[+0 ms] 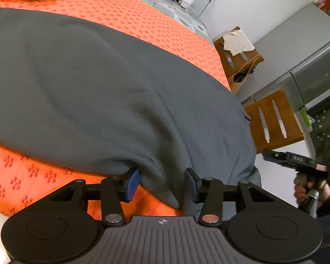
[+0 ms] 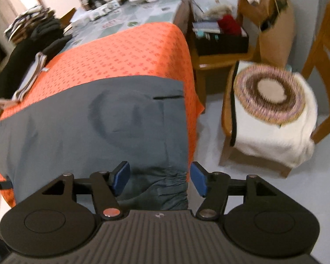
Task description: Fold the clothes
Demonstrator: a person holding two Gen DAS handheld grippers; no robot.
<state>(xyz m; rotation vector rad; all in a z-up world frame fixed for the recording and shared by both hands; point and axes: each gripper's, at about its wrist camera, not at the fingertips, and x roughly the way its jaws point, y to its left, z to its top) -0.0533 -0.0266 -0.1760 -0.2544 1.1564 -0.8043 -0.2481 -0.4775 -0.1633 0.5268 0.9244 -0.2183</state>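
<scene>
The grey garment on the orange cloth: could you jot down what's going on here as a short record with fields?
Garment: grey garment spread flat, a slit pocket showing
Surface: orange patterned cloth over a table
Near edge: bunched grey fabric hanging over the table's side
Left gripper: open, a fold of fabric between the blue pads, not pinched
Right gripper: open, gathered edge between the pads
Also on the table: folded striped cloth, dark clothes pile
Beside the table: chair with round cushion

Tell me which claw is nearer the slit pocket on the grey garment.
Right. The right claw straddles the hem below the slit pocket; the left claw straddles another edge of the grey garment, no pocket visible there.
</scene>
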